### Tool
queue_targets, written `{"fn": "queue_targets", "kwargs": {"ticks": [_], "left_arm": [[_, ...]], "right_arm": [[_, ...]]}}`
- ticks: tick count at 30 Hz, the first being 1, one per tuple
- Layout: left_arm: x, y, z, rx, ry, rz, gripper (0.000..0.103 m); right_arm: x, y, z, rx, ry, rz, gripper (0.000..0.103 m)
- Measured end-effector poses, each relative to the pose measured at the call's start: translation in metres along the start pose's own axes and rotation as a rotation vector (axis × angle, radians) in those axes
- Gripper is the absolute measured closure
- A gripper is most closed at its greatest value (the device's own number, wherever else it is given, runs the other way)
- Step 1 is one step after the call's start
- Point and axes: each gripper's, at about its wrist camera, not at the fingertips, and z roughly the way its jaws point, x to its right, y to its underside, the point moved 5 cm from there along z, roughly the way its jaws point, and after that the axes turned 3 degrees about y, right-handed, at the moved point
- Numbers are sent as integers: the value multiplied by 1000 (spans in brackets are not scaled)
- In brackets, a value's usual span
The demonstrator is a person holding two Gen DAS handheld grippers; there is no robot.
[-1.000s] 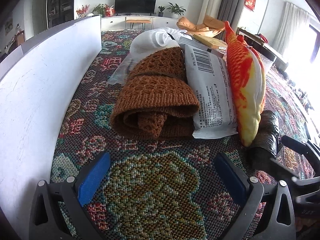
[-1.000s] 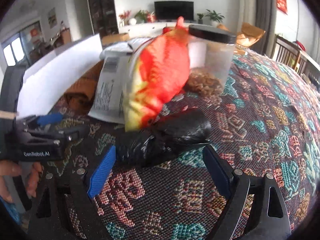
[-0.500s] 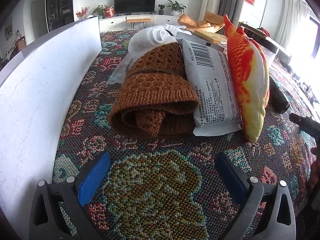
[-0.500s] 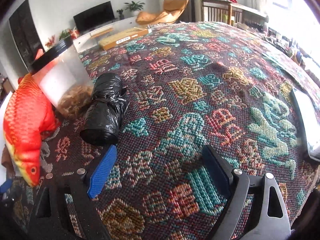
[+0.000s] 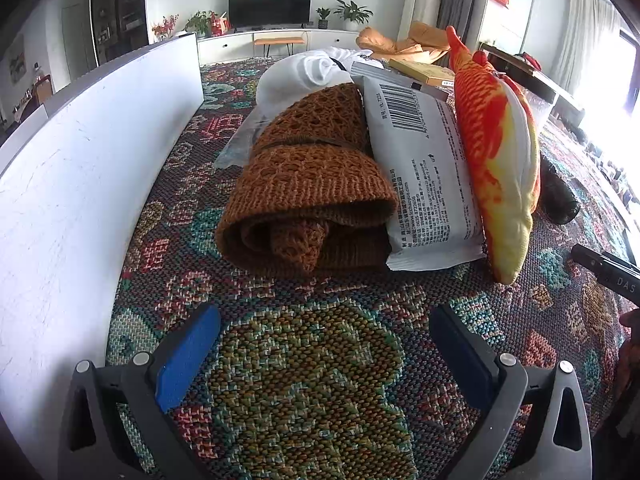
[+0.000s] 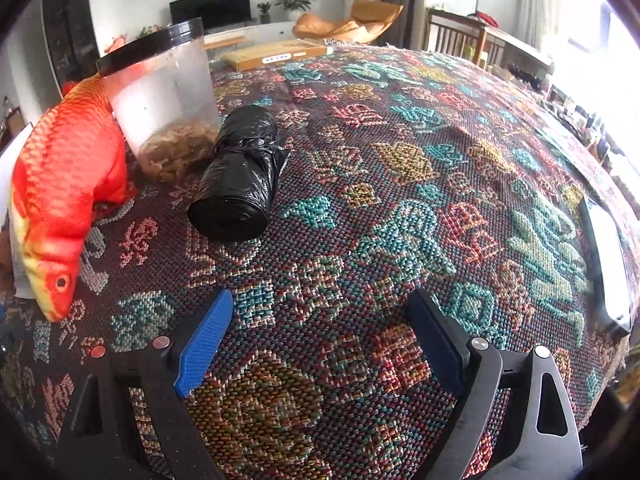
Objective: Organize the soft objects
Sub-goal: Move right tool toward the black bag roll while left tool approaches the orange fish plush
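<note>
Rolled brown knit cloth (image 5: pixel 308 196), grey printed packet (image 5: pixel 424 176), orange plush fish (image 5: pixel 496 148) lined up near desk's left edge; black bag roll (image 6: pixel 240 176) apart, ungrouped. Left gripper (image 5: pixel 324 356), right gripper (image 6: pixel 320 344) jaws apart, empty.

A coarse woven cloth (image 5: pixel 312 380) in many colours, matt and nubbly, covers the bench under both sets of jaws. Ahead of the left jaws lies a rolled brown knit (image 5: pixel 308 200), open-meshed and woolly, touching a smooth, faintly shiny white plastic packet (image 5: pixel 428 184) and a plush orange fish (image 5: pixel 496 148). Ahead of the right jaws, a crinkled glossy black plastic bag roll (image 6: pixel 240 176) rests just beside a cloudy clear plastic jar (image 6: pixel 164 96).
</note>
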Motion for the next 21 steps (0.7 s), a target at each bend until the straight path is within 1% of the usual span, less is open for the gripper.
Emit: {"fn": "queue_targets", "kwargs": {"ticks": [3,5,6,7,9,10,11,12,14,16,18,20,21], "left_arm": [[1,0,0,-2,-5,2,0],[1,1,-5,-5,-20,-18,1],[3,1,-12,4,-14,-40,4],[9,-2,-24,38,19,-56,6],[29,-14,-48,125,83,-51,6],[44,-23,-57,160,105,-21,6],[59,-33,-61,175,113,23,6],[75,-43,-62,181,108,76,6],[102,-62,-51,178,55,162,6],[118,-77,-27,152,-10,201,6],[123,-87,0,91,-76,203,7],[126,-92,16,62,-72,191,15],[127,-94,21,50,-59,194,33]], "right_arm": [[-1,1,-2,0,0,0,12],[-1,1,-1,0,-1,0,12],[-2,3,-3,0,-2,1,12],[-4,4,-5,1,-4,2,12],[-3,6,-6,1,-10,8,12],[-1,5,-6,2,-16,15,12],[2,4,-8,6,-31,32,12],[6,2,-10,13,-62,63,13],[22,-5,-16,43,-143,147,13],[32,-15,-19,59,-168,209,13],[28,-33,-13,37,-205,200,13],[11,-56,-7,25,-240,128,14],[0,-68,-4,27,-252,81,14]]}}
